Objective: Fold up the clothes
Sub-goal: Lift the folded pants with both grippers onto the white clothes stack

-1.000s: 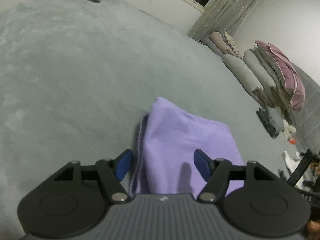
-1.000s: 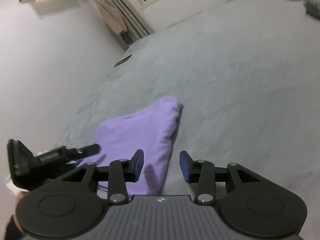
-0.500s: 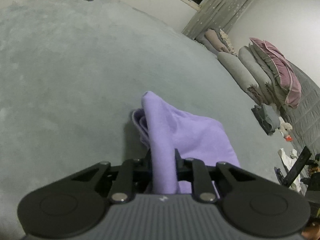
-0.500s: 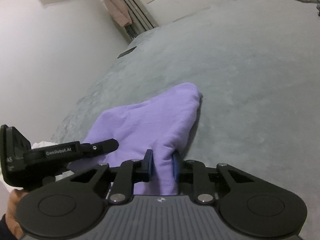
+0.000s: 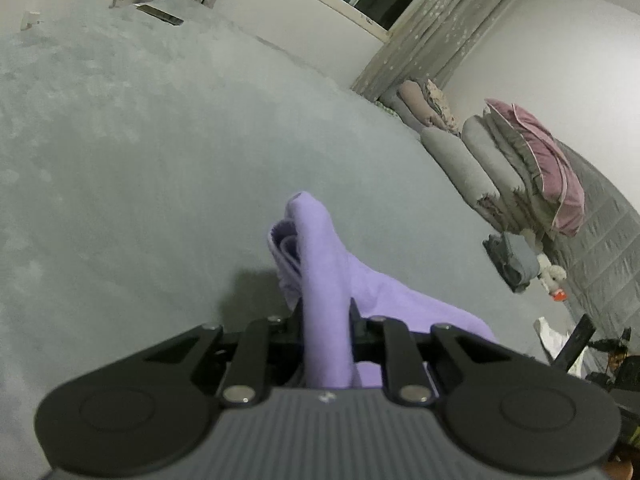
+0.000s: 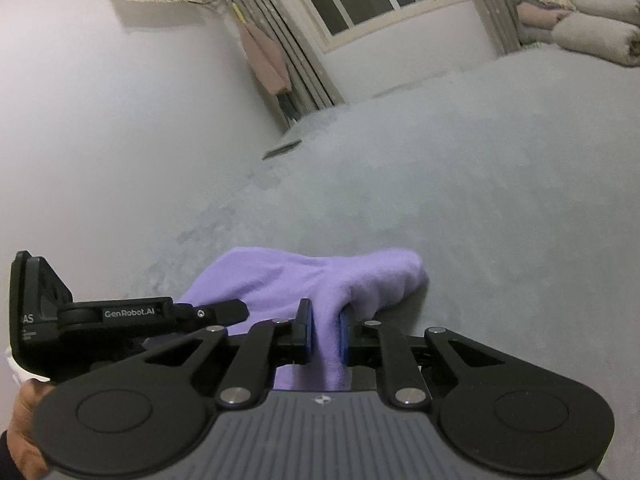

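Garment: a soft lilac knit cloth (image 5: 320, 280), matte and slightly fuzzy, lying low in the centre of both views on the grey bed; its near edge is gathered up into a thick vertical ridge, and in the left wrist view a stack of folded layers shows at its far tip
Left gripper: (image 5: 325, 320) black jointed fingers clenched on the ridge of lilac fabric, which fills the gap between them
Right gripper: (image 6: 323, 330) blue pads pinched on another bunched fold of the same cloth, jaws closing further, fabric squeezed between them
Bed cover: (image 5: 140, 160) pale grey plush, short nap with mottled brush marks, filling most of each frame
Bedding pile: (image 5: 500, 160) rolled grey quilts and a dusty pink pillow at the right of the left wrist view
Curtain: (image 5: 432, 28) grey, speckled, hanging in folds at upper right
Hand: (image 6: 24, 420) bare, at lower left of the right wrist view, behind the other gripper's black housing
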`<action>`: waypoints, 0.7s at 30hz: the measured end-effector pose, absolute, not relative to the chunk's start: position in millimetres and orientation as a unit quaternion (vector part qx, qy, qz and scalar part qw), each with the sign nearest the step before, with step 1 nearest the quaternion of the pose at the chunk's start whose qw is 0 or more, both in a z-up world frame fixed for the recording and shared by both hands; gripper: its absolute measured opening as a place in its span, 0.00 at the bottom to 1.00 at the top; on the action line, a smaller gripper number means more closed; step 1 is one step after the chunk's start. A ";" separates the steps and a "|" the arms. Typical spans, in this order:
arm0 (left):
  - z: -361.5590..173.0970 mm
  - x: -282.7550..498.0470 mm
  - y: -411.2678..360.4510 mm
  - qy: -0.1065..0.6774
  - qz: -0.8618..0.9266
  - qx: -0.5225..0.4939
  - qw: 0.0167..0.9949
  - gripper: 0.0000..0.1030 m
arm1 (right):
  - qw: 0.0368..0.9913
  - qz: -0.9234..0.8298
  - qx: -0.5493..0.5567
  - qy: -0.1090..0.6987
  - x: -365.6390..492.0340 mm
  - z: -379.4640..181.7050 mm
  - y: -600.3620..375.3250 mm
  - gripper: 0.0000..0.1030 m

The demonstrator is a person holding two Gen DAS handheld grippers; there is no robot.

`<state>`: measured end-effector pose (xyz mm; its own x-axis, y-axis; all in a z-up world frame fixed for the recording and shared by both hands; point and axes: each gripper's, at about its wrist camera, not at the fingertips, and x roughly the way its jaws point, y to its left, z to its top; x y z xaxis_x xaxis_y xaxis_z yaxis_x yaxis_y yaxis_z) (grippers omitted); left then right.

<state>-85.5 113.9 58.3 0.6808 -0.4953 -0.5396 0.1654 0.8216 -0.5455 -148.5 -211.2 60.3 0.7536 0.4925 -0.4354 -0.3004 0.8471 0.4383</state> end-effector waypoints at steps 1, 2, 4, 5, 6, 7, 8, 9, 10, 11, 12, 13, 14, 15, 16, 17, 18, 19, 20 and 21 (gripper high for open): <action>63.1 -87.5 120.9 0.349 -0.183 -0.236 0.888 0.14 | 0.922 0.218 0.172 0.271 -150.6 64.3 -209.3 0.13; 69.8 -89.2 128.6 0.344 -0.177 -0.236 0.891 0.14 | 0.923 0.220 0.170 0.266 -152.5 68.4 -206.8 0.13; 83.5 -93.1 145.2 0.331 -0.164 -0.236 0.899 0.14 | 0.924 0.226 0.165 0.261 -152.6 76.2 -196.2 0.13; 91.8 -96.3 155.9 0.323 -0.156 -0.232 0.904 0.14 | 0.923 0.233 0.159 0.260 -151.1 79.6 -185.2 0.13; 100.7 -100.4 168.2 0.316 -0.146 -0.228 0.909 0.14 | 0.923 0.239 0.154 0.258 -149.8 83.1 -174.0 0.13; 109.1 -105.5 182.8 0.311 -0.132 -0.226 0.914 0.14 | 0.923 0.248 0.146 0.257 -149.9 86.4 -161.6 0.13; 117.6 -110.6 197.4 0.305 -0.118 -0.224 0.918 0.14 | 0.921 0.259 0.138 0.255 -148.8 89.6 -146.4 0.13; 126.0 -116.1 212.3 0.299 -0.103 -0.224 0.922 0.14 | 0.918 0.273 0.135 0.253 -144.8 93.2 -129.6 0.13; 134.7 -123.5 227.9 0.293 -0.084 -0.227 0.925 0.14 | 0.915 0.288 0.133 0.251 -140.9 96.7 -112.8 0.13; 144.9 -134.6 243.9 0.282 -0.060 -0.228 0.930 0.14 | 0.911 0.302 0.130 0.248 -136.7 100.4 -95.7 0.13; 155.3 -150.3 257.0 0.265 -0.036 -0.225 0.937 0.14 | 0.906 0.320 0.127 0.246 -131.5 105.0 -76.3 0.13; 163.8 -168.5 265.6 0.245 -0.014 -0.218 0.945 0.14 | 0.900 0.341 0.123 0.243 -128.4 110.0 -56.5 0.13; 172.3 -186.7 274.3 0.225 0.008 -0.210 0.951 0.14 | 0.893 0.363 0.119 0.239 -125.6 115.0 -36.7 0.13; 177.5 -205.3 280.2 0.208 0.029 -0.203 0.956 0.14 | 0.886 0.384 0.110 0.235 -124.7 119.6 -16.3 0.13; 177.6 -224.6 281.9 0.194 0.050 -0.199 0.959 0.14 | 0.878 0.409 0.099 0.229 -125.7 123.0 4.5 0.13; 175.1 -243.3 282.2 0.184 0.070 -0.193 0.961 0.14 | 0.869 0.433 0.087 0.225 -126.8 125.2 24.8 0.13; 167.3 -259.0 280.4 0.181 0.093 -0.185 0.962 0.14 | 0.860 0.448 0.071 0.235 -127.3 118.3 41.9 0.13; 156.4 -269.6 278.9 0.185 0.116 -0.180 0.959 0.15 | 0.850 0.463 0.054 0.246 -127.9 111.3 59.0 0.13; 143.0 -275.8 278.2 0.195 0.136 -0.183 0.954 0.15 | 0.839 0.478 0.037 0.256 -128.5 104.4 76.0 0.13; 127.6 -279.4 278.4 0.207 0.151 -0.194 0.947 0.15 | 0.828 0.493 0.020 0.266 -129.1 97.4 93.1 0.13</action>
<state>-279.4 278.4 127.6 0.8685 0.2055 -0.4511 -0.3665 0.8789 -0.3053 -129.1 93.1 97.4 0.3735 0.8271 -0.4200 -0.8056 0.5137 0.2952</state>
